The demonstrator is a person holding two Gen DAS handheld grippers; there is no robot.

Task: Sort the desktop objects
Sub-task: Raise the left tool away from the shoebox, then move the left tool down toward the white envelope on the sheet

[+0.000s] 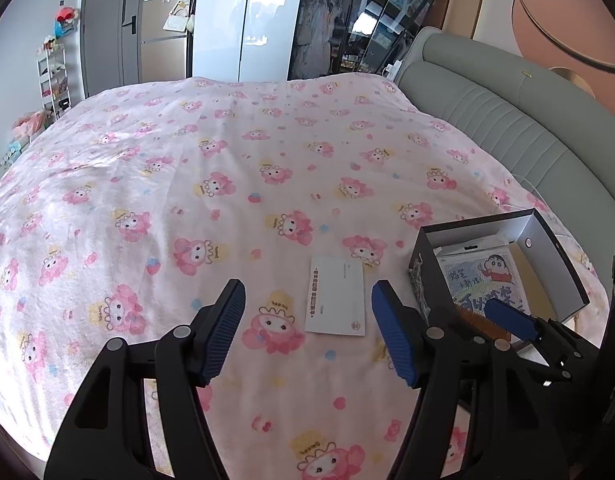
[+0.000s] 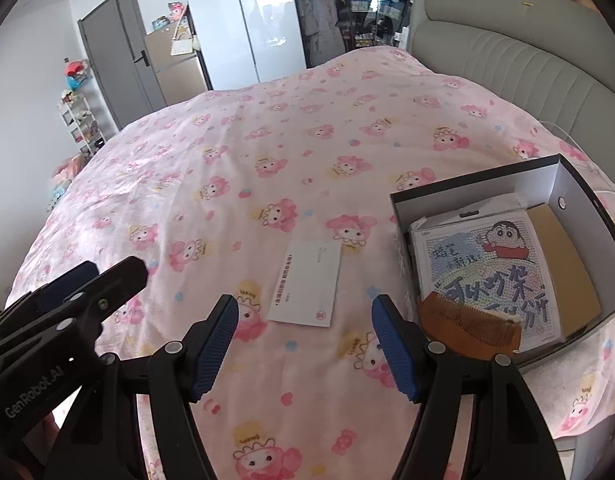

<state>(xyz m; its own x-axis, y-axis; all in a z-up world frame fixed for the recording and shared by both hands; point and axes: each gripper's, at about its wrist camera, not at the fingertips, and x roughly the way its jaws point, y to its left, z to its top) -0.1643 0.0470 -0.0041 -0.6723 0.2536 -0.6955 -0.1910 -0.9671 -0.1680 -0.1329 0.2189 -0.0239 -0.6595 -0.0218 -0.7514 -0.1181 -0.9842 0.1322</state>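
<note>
We see a flat white rectangular card [image 1: 336,295] with a line of red print along one long edge lying face up on the pink cartoon-print bedspread [image 1: 187,184], free of both tools and with bare cloth on all its sides. At three o'clock of the card stands an open dark cardboard box with white inner walls [image 2: 571,188], near it but not touching. Inside the box lies a printed cartoon sheet in a clear hanging sleeve [image 2: 487,264], and across its near corner rests a brown wooden comb [image 2: 467,322] (its teeth toward the sheet).

Our left gripper [image 1: 309,330] hangs above the bedspread at about six o'clock of the card, its blue ribbed pads apart with nothing between them. Our right gripper [image 2: 305,340] hangs likewise just this side of the card, pads apart and empty; in the right wrist view its right finger covers the comb's near end, though we cannot tell if they touch.

From nine to twelve o'clock of the card the bedspread runs wide and bare. At two o'clock rises the grey-green padded headboard [image 1: 507,120]; beyond the far edge stand a white glossy wardrobe [image 1: 247,20] and a grey door [image 1: 107,24].
</note>
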